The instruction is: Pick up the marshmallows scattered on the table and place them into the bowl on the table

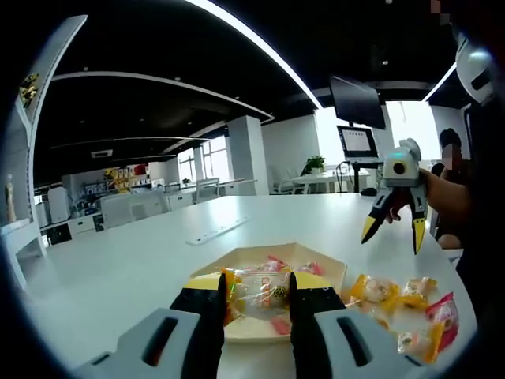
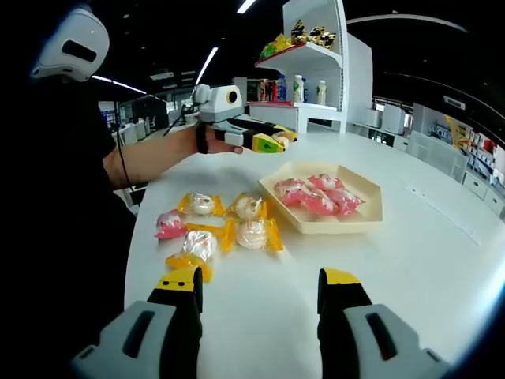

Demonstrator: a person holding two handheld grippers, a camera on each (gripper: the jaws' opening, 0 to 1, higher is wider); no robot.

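On the white table [image 2: 442,260], near its rounded edge:

- Bowl [image 2: 371,215]: shallow, beige, angular-sided tray form. Holds several pink-wrapped marshmallows [image 2: 319,195] lying together. In the left gripper view the same bowl [image 1: 335,268] sits just beyond the left gripper's jaws.
- Loose marshmallows [image 2: 251,231]: a cluster just beside the bowl, on the side toward the person. Mostly yellow-orange twist wrappers; one pink piece [image 2: 169,225] at the outer end of the group. Some touch one another. In the left gripper view the cluster [image 1: 394,294] lies to the right of the bowl.
- Left gripper [image 1: 258,294]: jaws closed on a marshmallow in a clear wrapper with yellow-orange ends [image 1: 259,290], held over the bowl's near rim. In the right gripper view this gripper [image 2: 278,140] reaches in from the left, above the table at the bowl's far side, with the wrapped piece at its tips; the piece is small there and its colour is hard to make out.
- Right gripper [image 2: 259,288]: jaws spread wide, nothing between them, over bare table short of the loose cluster. In the left gripper view it [image 1: 394,225] hangs above the table, tips pointing down and apart.
- Person: a forearm [image 2: 150,158] extends to the left gripper.
- Background: white shelving unit [image 2: 316,71] with bottles and yellow goods; a monitor on a stand [image 1: 359,142]; office desks and windows beyond.
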